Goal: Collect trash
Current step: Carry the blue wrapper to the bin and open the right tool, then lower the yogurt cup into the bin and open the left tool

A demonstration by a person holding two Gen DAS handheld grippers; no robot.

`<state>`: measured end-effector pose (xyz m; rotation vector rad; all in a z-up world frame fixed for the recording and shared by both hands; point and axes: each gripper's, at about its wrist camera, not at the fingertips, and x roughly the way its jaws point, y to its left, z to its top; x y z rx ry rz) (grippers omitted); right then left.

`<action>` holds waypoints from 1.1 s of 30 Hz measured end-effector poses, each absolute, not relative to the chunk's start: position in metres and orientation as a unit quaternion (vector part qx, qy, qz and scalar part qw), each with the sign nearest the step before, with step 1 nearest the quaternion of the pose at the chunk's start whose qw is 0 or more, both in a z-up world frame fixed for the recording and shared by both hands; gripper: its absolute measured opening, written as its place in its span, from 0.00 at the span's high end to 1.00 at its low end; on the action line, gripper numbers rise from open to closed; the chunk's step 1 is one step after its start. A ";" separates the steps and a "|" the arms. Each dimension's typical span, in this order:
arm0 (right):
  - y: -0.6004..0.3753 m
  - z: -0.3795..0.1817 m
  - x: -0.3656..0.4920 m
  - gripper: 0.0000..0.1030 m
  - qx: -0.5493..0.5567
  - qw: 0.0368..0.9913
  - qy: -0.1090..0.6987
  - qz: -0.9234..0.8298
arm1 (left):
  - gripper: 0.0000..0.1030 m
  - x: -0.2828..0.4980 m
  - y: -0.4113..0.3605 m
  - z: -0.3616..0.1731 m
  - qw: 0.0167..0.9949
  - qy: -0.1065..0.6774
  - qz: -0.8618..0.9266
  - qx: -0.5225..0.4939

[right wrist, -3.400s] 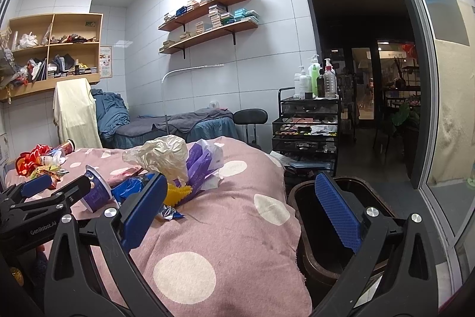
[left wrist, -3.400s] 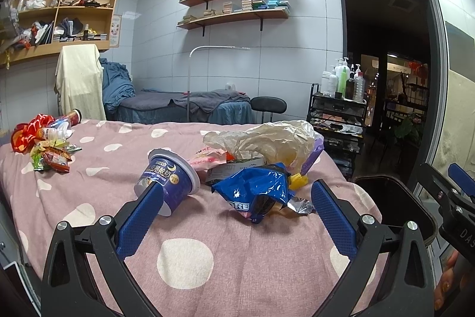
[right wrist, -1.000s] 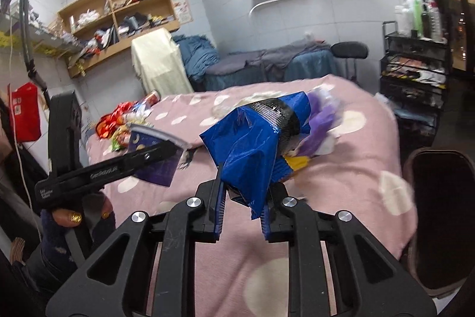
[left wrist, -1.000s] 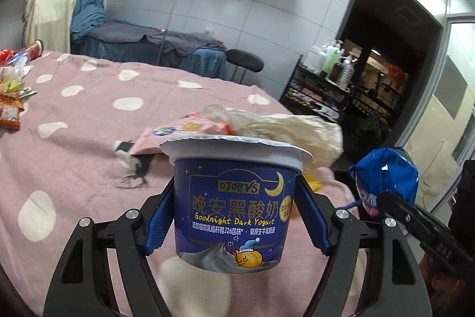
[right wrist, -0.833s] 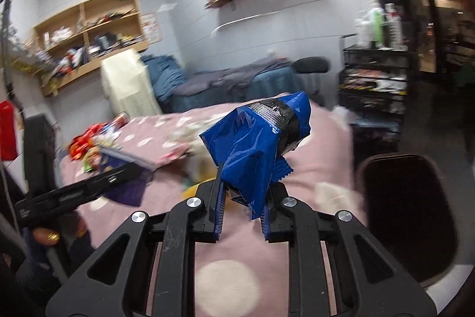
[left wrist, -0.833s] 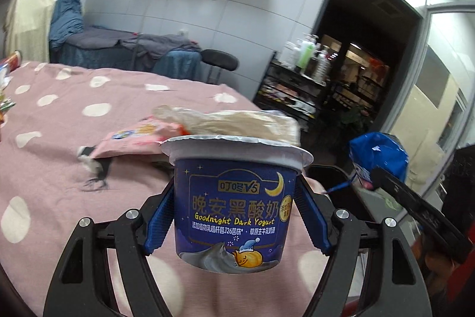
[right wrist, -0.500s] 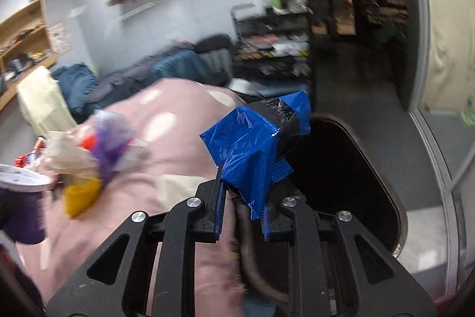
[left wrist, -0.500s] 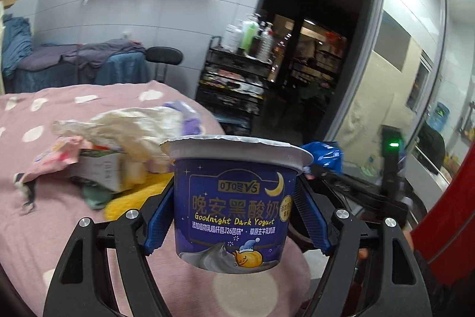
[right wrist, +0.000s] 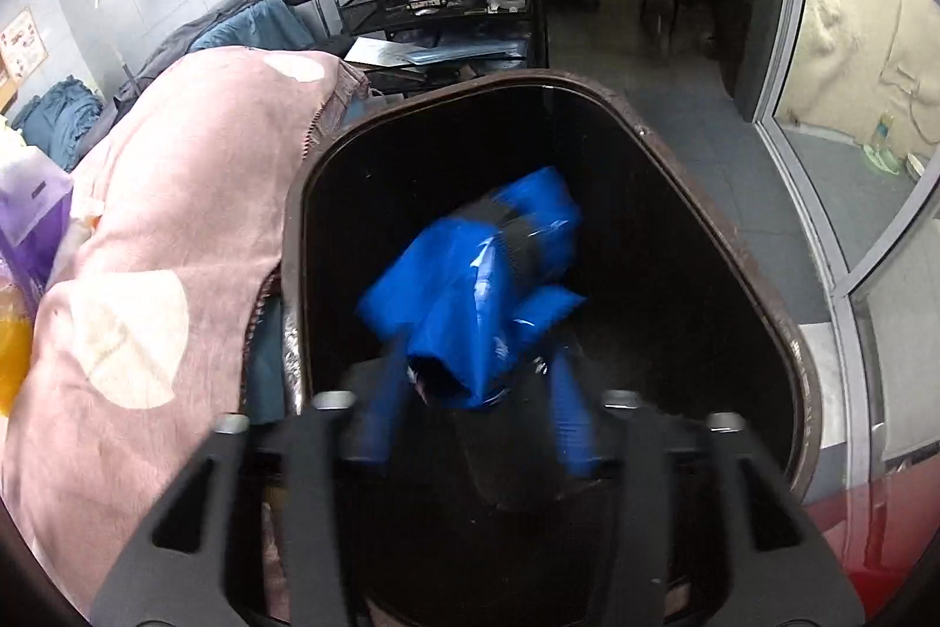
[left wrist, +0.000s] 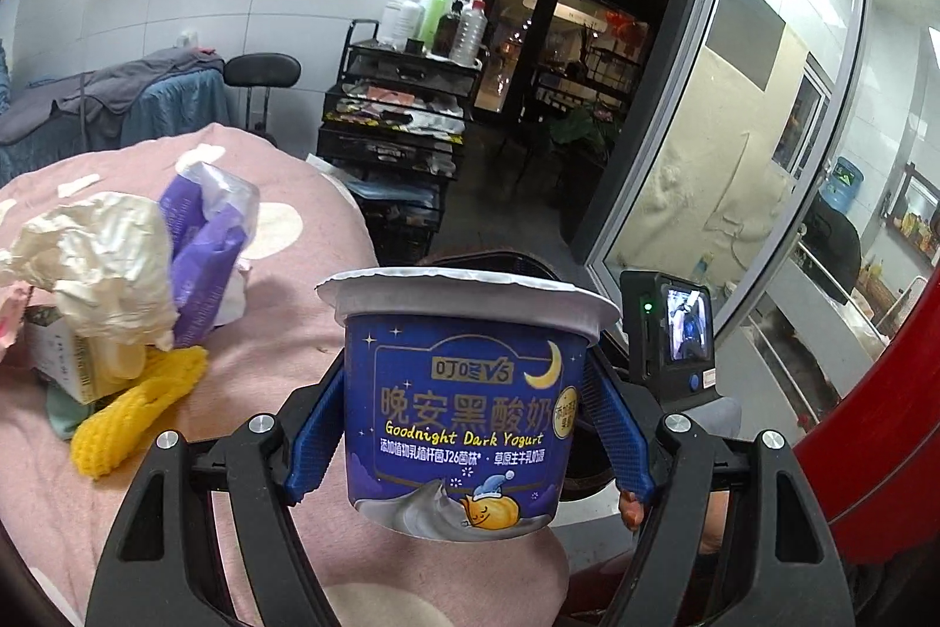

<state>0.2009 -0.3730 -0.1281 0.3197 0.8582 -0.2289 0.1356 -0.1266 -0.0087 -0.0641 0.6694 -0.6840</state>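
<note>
Pink spotted bedding (right wrist: 153,227) is flanked by a dark bin (right wrist: 758,274), into which trash is being dropped.

Directly below the right gripper (right wrist: 470,427), whose jaws are opening, the blue wrapper (right wrist: 476,286) is seen loose over the bin's mouth. A yogurt cup (left wrist: 464,403) is clamped upright in the left gripper (left wrist: 464,445), with the bin lying just beyond it.

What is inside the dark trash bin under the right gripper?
Only a crumpled blue wrapper shows inside the trash bin, between the opening right gripper jaws. The bin's bottom is black, partly hidden behind them.
</note>
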 end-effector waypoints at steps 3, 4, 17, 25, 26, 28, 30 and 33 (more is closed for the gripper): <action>-0.370 -0.122 0.188 0.30 0.160 0.897 0.397 -0.109 | 0.28 0.138 -0.134 -0.010 0.880 0.334 -0.336 -0.029; -0.371 -0.119 0.186 0.30 0.162 0.899 0.391 -0.113 | 0.28 0.139 -0.137 -0.010 0.878 0.337 -0.338 -0.029; -0.411 -0.055 0.123 0.21 0.175 0.921 0.261 -0.231 | 0.28 0.164 -0.200 -0.022 0.839 0.397 -0.372 0.006; -0.443 -0.040 0.101 0.18 0.182 0.914 0.231 -0.279 | 0.28 0.174 -0.245 -0.043 0.807 0.450 -0.382 0.034; -0.447 -0.040 0.100 0.18 0.184 0.913 0.230 -0.282 | 0.28 0.175 -0.248 -0.046 0.804 0.455 -0.381 0.038; -0.454 -0.040 0.098 0.18 0.193 0.910 0.229 -0.287 | 0.28 0.178 -0.257 -0.053 0.795 0.472 -0.378 0.048; -0.458 -0.039 0.096 0.18 0.201 0.909 0.227 -0.287 | 0.28 0.182 -0.265 -0.059 0.789 0.485 -0.374 0.057; -0.457 -0.037 0.094 0.18 0.202 0.910 0.224 -0.283 | 0.30 0.187 -0.275 -0.069 0.774 0.511 -0.367 0.073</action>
